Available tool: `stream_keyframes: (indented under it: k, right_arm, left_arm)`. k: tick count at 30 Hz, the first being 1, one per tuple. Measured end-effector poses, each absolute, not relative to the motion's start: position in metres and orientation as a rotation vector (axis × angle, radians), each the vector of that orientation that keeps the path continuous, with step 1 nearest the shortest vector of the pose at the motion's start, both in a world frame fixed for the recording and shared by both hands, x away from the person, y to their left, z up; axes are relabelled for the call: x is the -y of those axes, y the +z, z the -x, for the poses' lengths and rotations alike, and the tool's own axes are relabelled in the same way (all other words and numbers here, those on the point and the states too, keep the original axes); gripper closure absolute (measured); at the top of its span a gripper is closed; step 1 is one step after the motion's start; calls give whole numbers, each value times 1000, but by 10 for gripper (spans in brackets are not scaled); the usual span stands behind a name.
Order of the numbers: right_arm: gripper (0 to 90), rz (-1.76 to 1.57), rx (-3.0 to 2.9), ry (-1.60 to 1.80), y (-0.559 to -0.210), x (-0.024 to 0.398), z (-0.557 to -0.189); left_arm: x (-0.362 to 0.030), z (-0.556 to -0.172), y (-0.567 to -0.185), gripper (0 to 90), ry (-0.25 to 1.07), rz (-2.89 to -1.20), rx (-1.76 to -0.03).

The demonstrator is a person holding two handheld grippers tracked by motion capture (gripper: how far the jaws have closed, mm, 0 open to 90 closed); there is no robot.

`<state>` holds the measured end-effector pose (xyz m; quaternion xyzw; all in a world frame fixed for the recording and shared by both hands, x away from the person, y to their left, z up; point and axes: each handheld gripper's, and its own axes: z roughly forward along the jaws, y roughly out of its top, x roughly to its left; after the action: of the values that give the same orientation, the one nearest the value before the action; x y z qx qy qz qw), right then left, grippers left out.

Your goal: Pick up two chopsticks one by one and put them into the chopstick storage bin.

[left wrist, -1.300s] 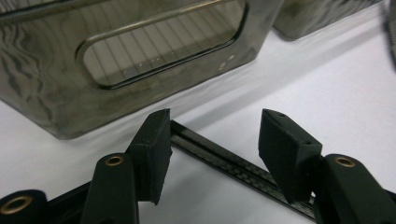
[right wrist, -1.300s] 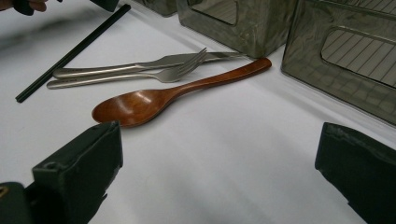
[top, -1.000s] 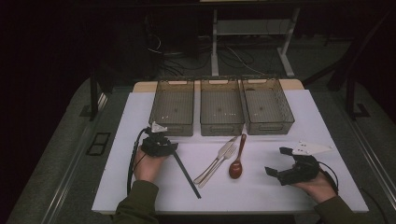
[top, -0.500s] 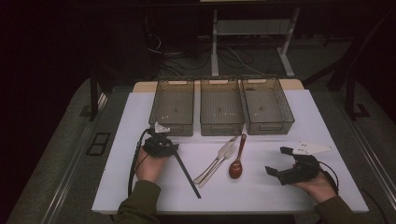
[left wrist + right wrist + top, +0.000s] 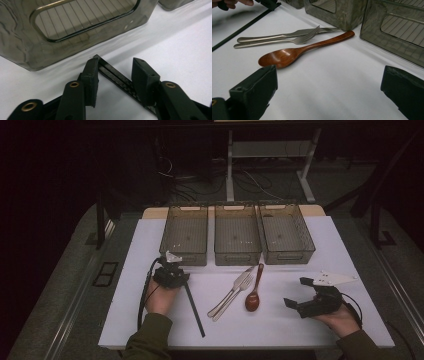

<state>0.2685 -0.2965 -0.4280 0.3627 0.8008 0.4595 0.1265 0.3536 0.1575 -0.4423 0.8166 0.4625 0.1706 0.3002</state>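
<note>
Between the closing, not yet pressing left gripper (image 5: 113, 82) jaws lies the black stick (image 5: 117, 78); right gripper (image 5: 305, 295) gapes empty.

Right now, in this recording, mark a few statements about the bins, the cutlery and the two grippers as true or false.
1. Three bins stand in a row, all bare inside. True.
2. The wooden spoon lies in the middle bin. False: it lies on the table, beside the fork.
3. The left gripper straddles the black chopstick, its jaws just closing. True.
4. The right gripper holds the knife. False: its jaws are open and bare.
</note>
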Motion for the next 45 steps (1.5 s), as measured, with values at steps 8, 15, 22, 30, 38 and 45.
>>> stream_keyframes:
  k: [8,15,22,30,38,45]
  right_arm:
    - [3,-1057,-2331,1339,-428,297,-268]
    - [3,-1058,-2329,1340,-428,297,-269]
    - [3,-1062,-2329,1339,-428,297,-269]
    - [3,-1066,-2330,1337,-428,297,-269]
    - [3,-1065,-2331,1337,-428,297,-269]
    - [3,-1064,-2333,1337,-428,297,-269]
  left_arm:
    - [-160,-354,-442,609,444,-2177,-1211]
    - [-161,-354,-441,644,433,-2184,-1195]
    - [-164,-354,-441,671,414,-2193,-1173]
    - [-166,-355,-441,687,396,-2197,-1142]
    - [-165,-355,-441,705,369,-2216,-1095]
    - [-159,-356,-443,718,313,-2219,-1010]
